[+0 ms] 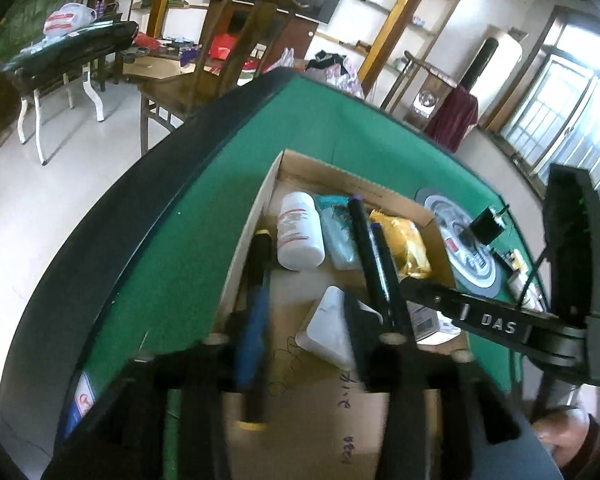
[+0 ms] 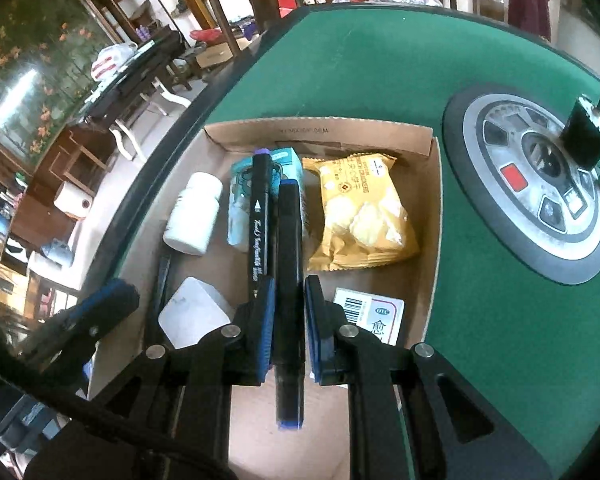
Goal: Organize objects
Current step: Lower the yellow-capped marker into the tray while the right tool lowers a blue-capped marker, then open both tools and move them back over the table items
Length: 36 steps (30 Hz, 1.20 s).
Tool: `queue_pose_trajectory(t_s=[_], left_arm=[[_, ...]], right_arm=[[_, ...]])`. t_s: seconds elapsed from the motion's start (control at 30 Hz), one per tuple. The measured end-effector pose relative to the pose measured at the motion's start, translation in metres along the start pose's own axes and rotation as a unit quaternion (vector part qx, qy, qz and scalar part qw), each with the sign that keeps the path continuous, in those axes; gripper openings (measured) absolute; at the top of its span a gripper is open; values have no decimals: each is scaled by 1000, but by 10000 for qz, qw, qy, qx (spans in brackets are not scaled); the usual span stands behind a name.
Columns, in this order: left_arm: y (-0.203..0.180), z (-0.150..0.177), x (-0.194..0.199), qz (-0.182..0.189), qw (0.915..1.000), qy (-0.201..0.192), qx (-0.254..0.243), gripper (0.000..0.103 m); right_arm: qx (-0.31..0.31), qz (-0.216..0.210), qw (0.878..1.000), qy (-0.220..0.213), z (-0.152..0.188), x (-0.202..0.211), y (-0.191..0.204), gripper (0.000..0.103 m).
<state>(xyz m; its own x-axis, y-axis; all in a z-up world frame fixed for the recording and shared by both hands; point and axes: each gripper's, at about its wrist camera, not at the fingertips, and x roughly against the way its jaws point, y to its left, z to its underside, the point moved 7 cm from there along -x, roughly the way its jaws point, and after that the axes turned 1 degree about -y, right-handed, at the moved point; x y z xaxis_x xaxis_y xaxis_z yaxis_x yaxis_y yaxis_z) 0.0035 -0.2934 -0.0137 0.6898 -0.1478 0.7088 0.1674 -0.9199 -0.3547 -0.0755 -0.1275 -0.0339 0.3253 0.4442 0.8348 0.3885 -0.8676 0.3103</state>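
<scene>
From the left wrist, the left claw (image 1: 300, 344) stands partly apart over the cardboard box (image 1: 268, 184), a yellow-capped marker (image 1: 256, 320) lying beside its left finger; whether they touch is unclear. From the right wrist, the right claw (image 2: 290, 320) is clamped on a blue-capped marker (image 2: 289, 280) above the box, beside a purple-capped marker (image 2: 260, 224).

A: Entry one: black marker pen with yellow end caps (image 1: 256, 320). Condition?

B: Motion-blurred in the left wrist view; its blue-looking stretch may be a tong pad in front of it, I cannot tell which.

A: Entry two: white medicine carton with barcode (image 2: 370, 314).

B: Partly covered by the right tongs (image 2: 288, 328); lettering cut short.

A: Entry three: white flat rounded plastic case (image 2: 192, 316).

B: One corner behind the tong linkage.

A: Entry four: teal-and-clear blister pack (image 2: 244, 192).

B: Crossed by the black purple-capped marker (image 2: 260, 220); contents unreadable.
</scene>
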Motion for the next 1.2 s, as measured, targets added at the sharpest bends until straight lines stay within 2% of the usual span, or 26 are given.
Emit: queue_pose_trajectory(t_s=[0.13,0.2,0.23,0.27,0.3,0.33,0.47,0.53,0.6,0.67,0.73,0.87,0.97,1.07,1.2], left_arm=[[0,-5,9,22,9999,-128,70,50],[-2,-7,14,46,9998,-175,84,56],[-3,-7,17,67,9997,-195,99,56],[-4,-7,19,103,9997,-202,126,56],[-7,-6,21,151,9996,-206,152,56],[-10,-6,23,232,9994,-208,177,56],[-38,0,33,598,9980,-126,185,56],[-64,5,43,895,9959,-135,21,59],[-88,11,51,1125,9933,-183,-166,67],[-116,20,54,1348,9899,-159,-416,68],[-137,31,48,1477,9870,-7,-628,68],[-168,53,28,1523,9840,395,-836,68],[-182,64,22,1494,9835,521,-875,68],[-190,69,23,1387,9842,539,-959,68],[-198,73,25,1274,9848,563,-1036,68]], right_arm=[[-80,5,9999,-72,1,9,-6,19],[-68,13,9998,-209,1,20,-9,23],[-41,-65,9995,-304,1,28,-11,23],[-19,-63,9992,-392,2,38,-16,29],[4,56,9987,-506,3,48,-23,39],[10,136,9977,-666,5,60,-32,42],[-195,14,9922,-1231,15,116,-72,44],[-368,219,9869,-1558,22,144,-101,51],[-594,580,9801,-1802,32,169,-137,63],[-864,992,9722,-1936,43,193,-182,63],[-1267,1416,9618,-1972,56,211,-229,63],[-2004,1717,9457,-1897,84,230,-303,63],[-2380,1840,9380,-1725,99,231,-347,63],[-2596,1539,9408,-1547,107,220,-365,63],[-2372,1251,9522,-1463,108,206,-355,63]])
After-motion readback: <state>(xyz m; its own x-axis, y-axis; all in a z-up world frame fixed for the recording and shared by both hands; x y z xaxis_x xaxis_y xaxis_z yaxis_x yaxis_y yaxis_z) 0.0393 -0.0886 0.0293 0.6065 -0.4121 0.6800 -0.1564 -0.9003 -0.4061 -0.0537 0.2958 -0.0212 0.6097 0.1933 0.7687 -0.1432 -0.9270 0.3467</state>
